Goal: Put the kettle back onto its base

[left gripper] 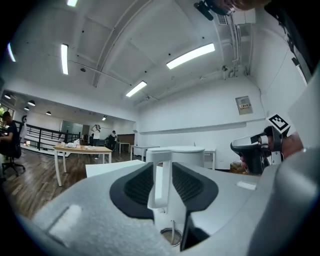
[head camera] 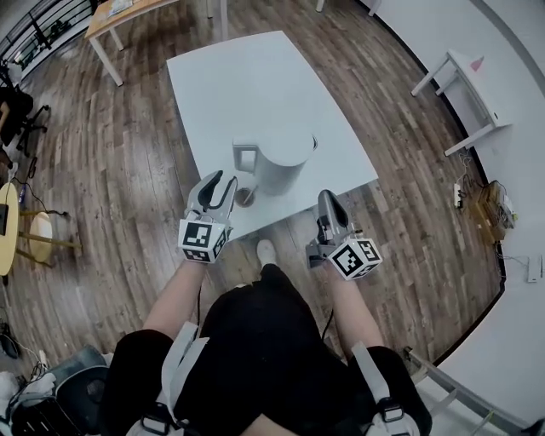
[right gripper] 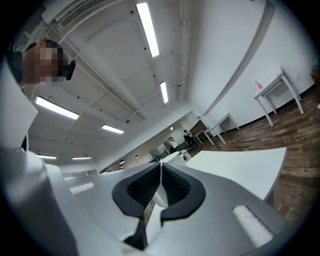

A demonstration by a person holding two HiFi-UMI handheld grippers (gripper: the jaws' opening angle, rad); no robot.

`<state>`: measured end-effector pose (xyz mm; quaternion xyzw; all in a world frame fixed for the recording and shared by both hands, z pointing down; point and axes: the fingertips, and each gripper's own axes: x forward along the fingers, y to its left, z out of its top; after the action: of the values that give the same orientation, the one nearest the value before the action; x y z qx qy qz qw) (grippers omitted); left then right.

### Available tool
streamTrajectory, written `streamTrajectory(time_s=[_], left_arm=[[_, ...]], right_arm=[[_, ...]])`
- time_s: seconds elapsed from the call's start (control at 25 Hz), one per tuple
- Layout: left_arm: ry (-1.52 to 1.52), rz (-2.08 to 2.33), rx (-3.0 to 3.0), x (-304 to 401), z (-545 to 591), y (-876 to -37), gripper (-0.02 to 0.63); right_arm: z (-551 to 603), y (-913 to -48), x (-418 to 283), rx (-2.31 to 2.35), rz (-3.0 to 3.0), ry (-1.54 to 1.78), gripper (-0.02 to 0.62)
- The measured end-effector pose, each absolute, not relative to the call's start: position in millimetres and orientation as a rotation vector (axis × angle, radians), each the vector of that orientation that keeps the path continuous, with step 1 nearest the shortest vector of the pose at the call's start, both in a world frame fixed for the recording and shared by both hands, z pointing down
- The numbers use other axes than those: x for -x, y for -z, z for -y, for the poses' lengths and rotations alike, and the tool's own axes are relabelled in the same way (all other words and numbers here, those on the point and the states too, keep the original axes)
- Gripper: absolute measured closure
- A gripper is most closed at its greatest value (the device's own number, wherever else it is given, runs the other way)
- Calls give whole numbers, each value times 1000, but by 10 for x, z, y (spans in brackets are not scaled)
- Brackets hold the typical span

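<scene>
A white kettle stands near the front edge of the white table, its handle turned to the left. My left gripper is just short of that handle and open. In the left gripper view the handle shows through the gap between the jaws, untouched by the pads, with the left gripper empty. A small round metal-rimmed thing lies on the table by the kettle's foot. My right gripper hovers off the table's front right edge, shut and empty; its jaws meet.
A wooden table stands at the back left and a white side table by the right wall. A yellow round table and chairs sit at the far left. A power strip lies on the floor at the right.
</scene>
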<state>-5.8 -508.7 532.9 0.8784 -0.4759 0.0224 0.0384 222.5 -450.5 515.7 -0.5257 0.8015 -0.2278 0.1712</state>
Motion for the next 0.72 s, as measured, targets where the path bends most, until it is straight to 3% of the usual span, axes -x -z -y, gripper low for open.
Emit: streamTrajectory(time_s=[0.16, 0.72], left_arm=[[19, 1498, -2687, 236, 4807, -5055, 599], [55, 1473, -2726, 566, 4026, -4836, 603]], right_arm=[[4192, -4997, -2120, 1516, -2294, 568, 594], [3588, -4826, -1636, 1543, -2445, 368, 595]])
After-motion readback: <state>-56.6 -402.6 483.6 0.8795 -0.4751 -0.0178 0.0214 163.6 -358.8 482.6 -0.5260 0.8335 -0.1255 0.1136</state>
